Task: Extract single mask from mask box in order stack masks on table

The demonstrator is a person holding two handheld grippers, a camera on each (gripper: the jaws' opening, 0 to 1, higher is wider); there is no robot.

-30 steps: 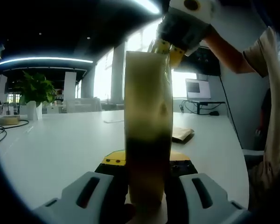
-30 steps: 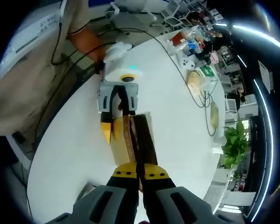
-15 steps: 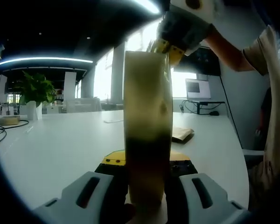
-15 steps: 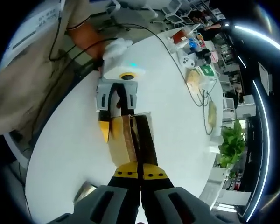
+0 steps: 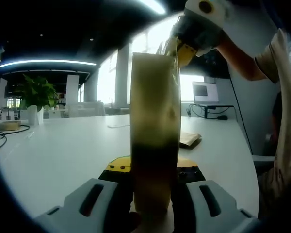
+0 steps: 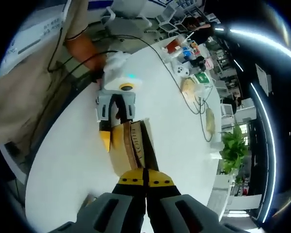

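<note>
Cardboard mask box, tan and upright, stands on the white round table, pinched between my left gripper jaws, which press against both its flat sides low down. The box is light and a bit crushable, so the squeeze should stay low near the base, where the walls are stiffest; a hard grip higher up would likely buckle it. At the box's open top my right gripper comes in from above.

From the right gripper view, the same box shows its open top with layered edges of folded masks inside. My right gripper has its yellow tips pressed together right at the box's near rim; whether a mask edge is caught between them I cannot tell. Masks are thin, soft and floppy and tend to cling in a pack, so I judge one top edge only should be nipped and peeled straight up. The left gripper steadies the box on the far side.
</note>
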